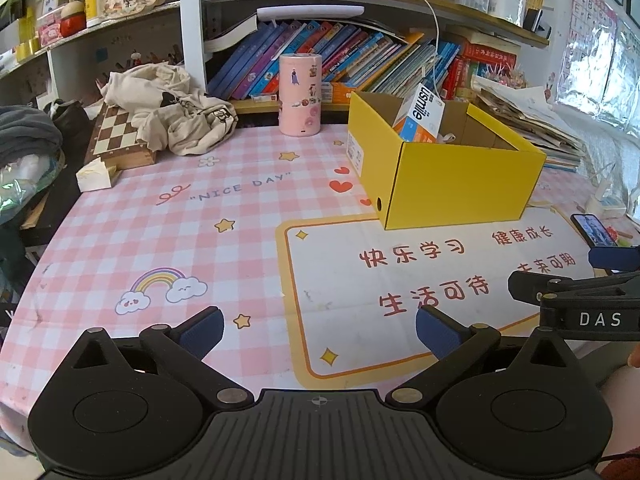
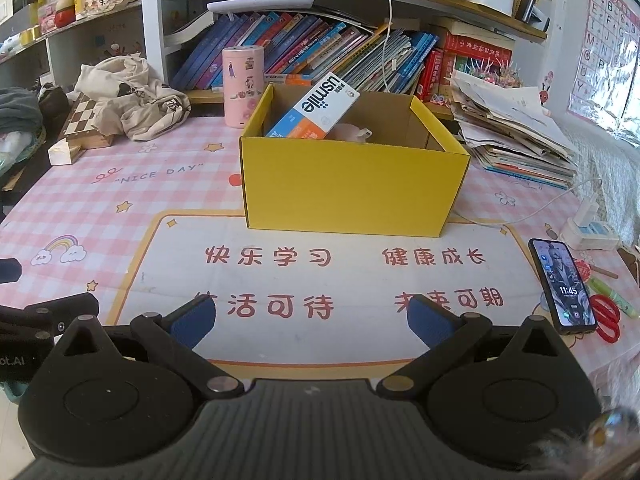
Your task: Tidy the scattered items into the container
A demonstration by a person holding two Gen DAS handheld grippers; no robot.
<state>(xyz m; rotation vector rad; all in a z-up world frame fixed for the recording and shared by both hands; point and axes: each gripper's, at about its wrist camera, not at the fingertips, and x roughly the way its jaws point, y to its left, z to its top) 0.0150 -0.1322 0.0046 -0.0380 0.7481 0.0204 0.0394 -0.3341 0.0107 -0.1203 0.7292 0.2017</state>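
Both grippers sit nearest the lens, low over the mat, jaws spread wide and empty: left gripper (image 1: pixel 320 330), right gripper (image 2: pixel 312 320). Neither touches anything.

Landmark: yellow box (image 2: pixel 352 188), the container, upright on the pink checked mat (image 2: pixel 160 184), directly ahead of the right gripper and ahead-right of the left one. Inside it, a usmile carton (image 2: pixel 316 110) leans tilted against the box's left-rear wall, with a pale item (image 2: pixel 352 132) beside it, mostly hidden.

Judgement: mat in front of the box is bare, so most of the tidying looks done. Loose candidates lie right of the box, near the mat's edge: phone (image 2: pixel 562 288), red scissors (image 2: pixel 606 316) just beside it, and a green pen-like thing (image 2: pixel 612 298), partly hidden. Whether these belong to the task I cannot tell.

Doing the next pick well: use the right gripper, the nearer one. Approach scissors along the handles, close across the narrow part. Lift clear of the box's front wall before releasing; drop in the open right half, away from the leaning carton. Keep left gripper back.

Behind-left of box: pink canister (image 2: pixel 243 86); further left, chessboard (image 2: pixel 82 120) under crumpled cloth (image 2: pixel 132 96).
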